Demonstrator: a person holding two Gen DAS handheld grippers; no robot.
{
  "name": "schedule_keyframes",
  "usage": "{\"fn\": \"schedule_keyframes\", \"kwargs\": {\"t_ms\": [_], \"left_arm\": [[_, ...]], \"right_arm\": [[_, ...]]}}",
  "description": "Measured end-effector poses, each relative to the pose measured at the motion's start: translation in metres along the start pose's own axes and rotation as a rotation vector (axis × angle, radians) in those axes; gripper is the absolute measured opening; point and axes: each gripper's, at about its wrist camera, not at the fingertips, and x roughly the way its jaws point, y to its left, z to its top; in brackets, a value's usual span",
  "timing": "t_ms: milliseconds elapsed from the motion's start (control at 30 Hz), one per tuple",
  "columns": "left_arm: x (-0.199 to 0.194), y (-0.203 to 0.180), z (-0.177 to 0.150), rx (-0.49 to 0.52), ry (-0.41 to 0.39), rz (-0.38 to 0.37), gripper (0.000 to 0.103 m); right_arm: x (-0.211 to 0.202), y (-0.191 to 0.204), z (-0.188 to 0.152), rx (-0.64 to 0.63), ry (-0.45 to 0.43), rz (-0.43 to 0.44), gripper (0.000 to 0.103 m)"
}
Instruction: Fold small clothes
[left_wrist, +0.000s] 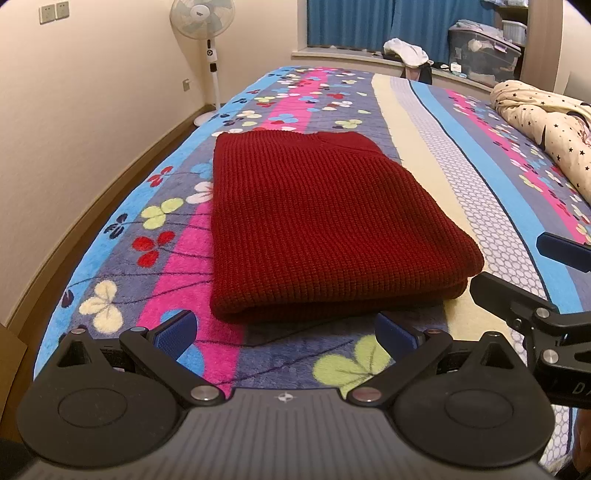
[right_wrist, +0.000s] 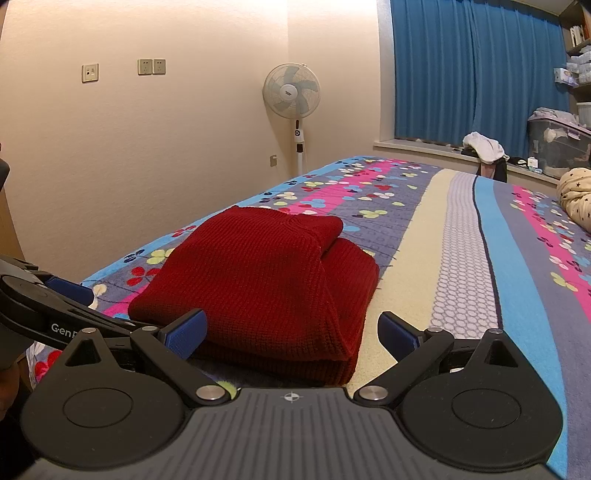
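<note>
We hold our left gripper (left_wrist: 286, 330) low over the floral blanket (left_wrist: 177, 266), its 2 blue-padded jaws spread wide and holding nothing. The folded red knit sweater (left_wrist: 317, 221) lies flat on the blanket just ahead of them, its near folded edge just beyond the fingertips, not touching. Our right gripper (right_wrist: 291, 332) is likewise spread and empty, at the sweater's (right_wrist: 266, 280) near right corner; the left pad (right_wrist: 186, 334) overlaps the fold's edge in view, though contact is unclear.
</note>
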Motion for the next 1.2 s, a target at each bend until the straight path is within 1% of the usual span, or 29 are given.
{"fn": "schedule_keyframes", "kwargs": {"t_ms": [1200], "left_arm": [[-0.0040,-0.0039,0.0014,0.014,-0.016,-0.002,0.103]], "right_arm": [[-0.0003,0.0012,0.0001,-0.005,0.000,0.002,0.099]]}}
